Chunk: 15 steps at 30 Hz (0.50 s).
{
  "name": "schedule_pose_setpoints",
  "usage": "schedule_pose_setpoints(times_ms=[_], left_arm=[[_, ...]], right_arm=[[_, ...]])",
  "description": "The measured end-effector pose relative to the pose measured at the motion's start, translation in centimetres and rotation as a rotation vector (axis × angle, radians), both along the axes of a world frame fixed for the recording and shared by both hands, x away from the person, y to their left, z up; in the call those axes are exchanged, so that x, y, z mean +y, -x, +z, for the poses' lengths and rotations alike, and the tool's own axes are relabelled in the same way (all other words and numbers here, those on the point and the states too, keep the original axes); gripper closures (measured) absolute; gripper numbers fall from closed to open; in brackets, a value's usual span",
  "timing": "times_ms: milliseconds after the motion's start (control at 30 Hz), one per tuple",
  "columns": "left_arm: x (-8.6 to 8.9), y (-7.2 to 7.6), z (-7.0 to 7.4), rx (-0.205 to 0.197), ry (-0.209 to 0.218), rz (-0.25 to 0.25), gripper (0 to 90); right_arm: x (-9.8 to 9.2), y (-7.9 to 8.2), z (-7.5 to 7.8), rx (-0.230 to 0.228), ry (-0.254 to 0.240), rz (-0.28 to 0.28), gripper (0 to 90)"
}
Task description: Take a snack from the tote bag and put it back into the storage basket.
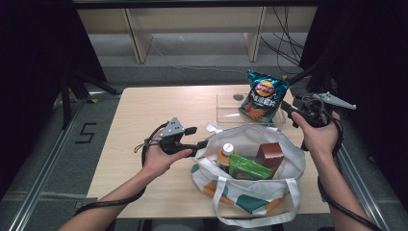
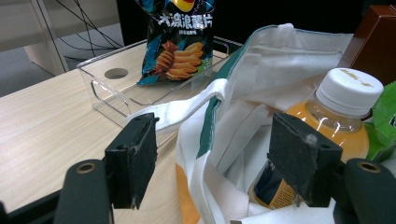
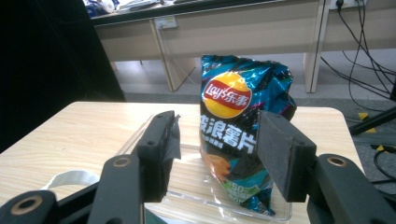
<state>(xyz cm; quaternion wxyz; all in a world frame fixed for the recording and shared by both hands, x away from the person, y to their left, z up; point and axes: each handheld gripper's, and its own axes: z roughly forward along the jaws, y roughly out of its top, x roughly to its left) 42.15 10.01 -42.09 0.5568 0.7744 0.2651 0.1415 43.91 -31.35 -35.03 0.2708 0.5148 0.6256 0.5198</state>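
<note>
A blue chips bag (image 1: 263,96) (image 2: 180,42) (image 3: 240,135) stands upright in a clear plastic tray (image 1: 226,113) (image 2: 107,93) (image 3: 187,196) at the back of the wooden table (image 1: 144,120). My right gripper (image 1: 287,111) (image 3: 217,149) is just to its right, open, its jaws framing the bag without pressing it. A white tote bag (image 1: 250,192) (image 2: 243,107) holds an orange drink bottle (image 1: 226,154) (image 2: 336,112), a green packet (image 1: 248,169) and a brown box (image 1: 269,155). My left gripper (image 1: 202,147) (image 2: 217,140) is open at the tote's left rim, with the cloth edge between its jaws.
The tote's handles hang over the table's front edge. A white strap (image 3: 70,179) lies on the table beside the tray. Bare tabletop lies to the left. Desks and trailing cables stand beyond the table, and dark curtains flank both sides.
</note>
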Motion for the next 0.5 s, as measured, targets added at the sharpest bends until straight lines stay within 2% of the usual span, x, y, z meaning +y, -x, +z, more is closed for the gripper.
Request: schedule_pose_setpoints(times_ms=[33, 67, 100, 133, 200, 333, 367, 400, 433, 500], left_arm=[[0.0, 0.0, 0.0, 0.000, 0.000, 0.000, 31.8], [0.0, 0.0, 0.0, -0.001, -0.002, 0.000, 31.8], [0.0, 0.0, 0.0, -0.001, 0.000, 0.001, 31.7], [0.0, 0.0, 0.1, -0.002, 0.001, 0.001, 31.7], [0.0, 0.0, 0.1, -0.005, 0.001, 0.000, 31.7], [0.0, -0.1, 0.1, -0.003, 0.000, 0.001, 31.8], [0.0, -0.1, 0.1, -0.003, 0.001, 0.001, 31.8], [0.0, -0.1, 0.1, -0.003, 0.000, 0.001, 31.7], [-0.1, -0.3, 0.0, -0.017, 0.007, -0.016, 31.8], [-0.1, -0.2, 0.0, -0.018, 0.003, -0.015, 31.8]], right_arm=[[0.1, 0.1, 0.0, 0.003, -0.010, -0.002, 48.2], [-0.1, 0.1, 0.0, -0.016, 0.012, 0.011, 48.1], [-0.1, 0.3, 0.1, -0.015, 0.013, 0.011, 47.9], [0.1, 0.5, 0.2, -0.003, -0.008, 0.004, 47.8], [0.1, 0.9, 0.3, -0.003, -0.016, 0.009, 47.5], [0.2, 1.5, 0.4, -0.017, -0.002, 0.020, 47.2], [0.3, 1.7, 0.5, -0.003, -0.015, 0.022, 47.2], [0.2, 1.7, 0.4, -0.017, 0.003, 0.030, 47.1], [0.3, 1.9, 0.4, -0.010, -0.008, 0.029, 47.0], [0.5, 2.3, 0.3, -0.002, -0.020, 0.027, 46.8]])
